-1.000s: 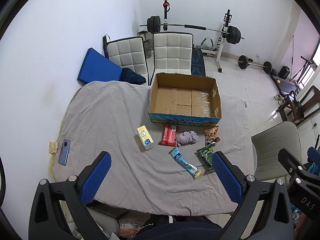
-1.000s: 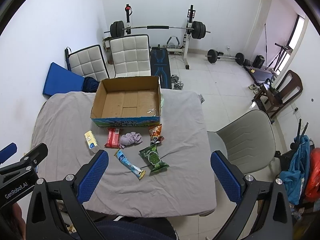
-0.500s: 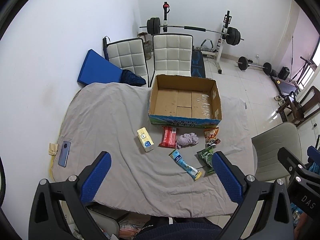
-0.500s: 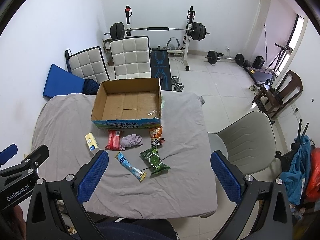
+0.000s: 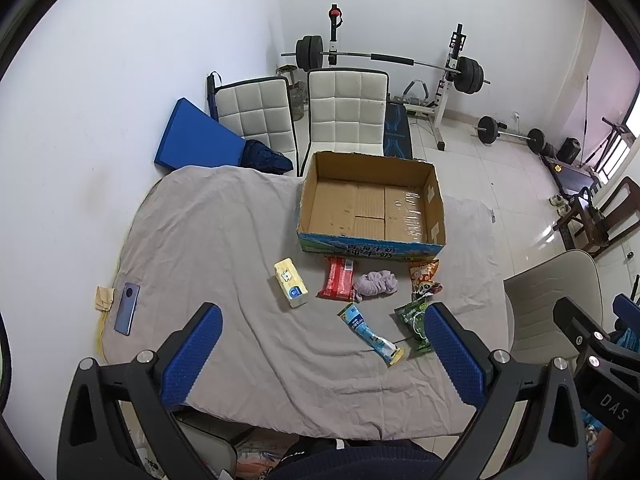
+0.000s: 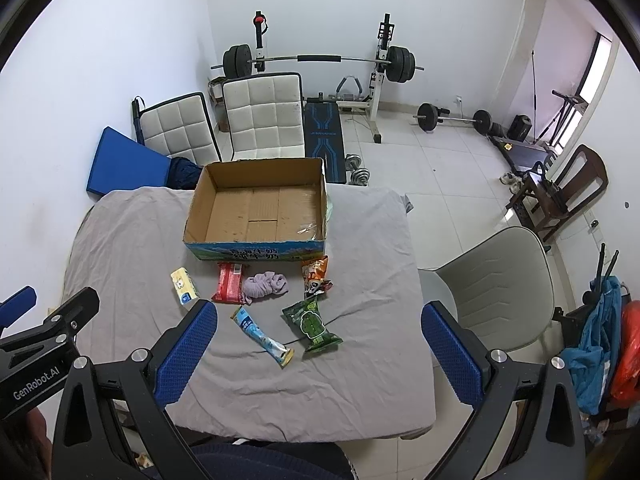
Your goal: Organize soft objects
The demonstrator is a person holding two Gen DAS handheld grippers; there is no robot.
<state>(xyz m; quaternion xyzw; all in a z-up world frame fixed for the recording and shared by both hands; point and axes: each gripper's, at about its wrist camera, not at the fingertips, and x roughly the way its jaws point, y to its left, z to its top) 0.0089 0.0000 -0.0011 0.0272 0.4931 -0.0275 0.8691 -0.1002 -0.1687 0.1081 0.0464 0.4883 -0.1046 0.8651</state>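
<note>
Lilac cloth (image 5: 375, 283) lies bunched; both tongs (image 5: 322, 322) (image 6: 318, 322) hover high, spread wide.

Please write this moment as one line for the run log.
phase: before first pick | left gripper: open | right gripper: open | cardboard box: empty | purple cloth: on table with snack packets

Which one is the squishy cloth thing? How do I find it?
Find the open cardboard box on the grey table. Just in front of it lies a row of snack packets. The crumpled lilac cloth sits between the red packet and orange packet, the only unprinted item.
</note>
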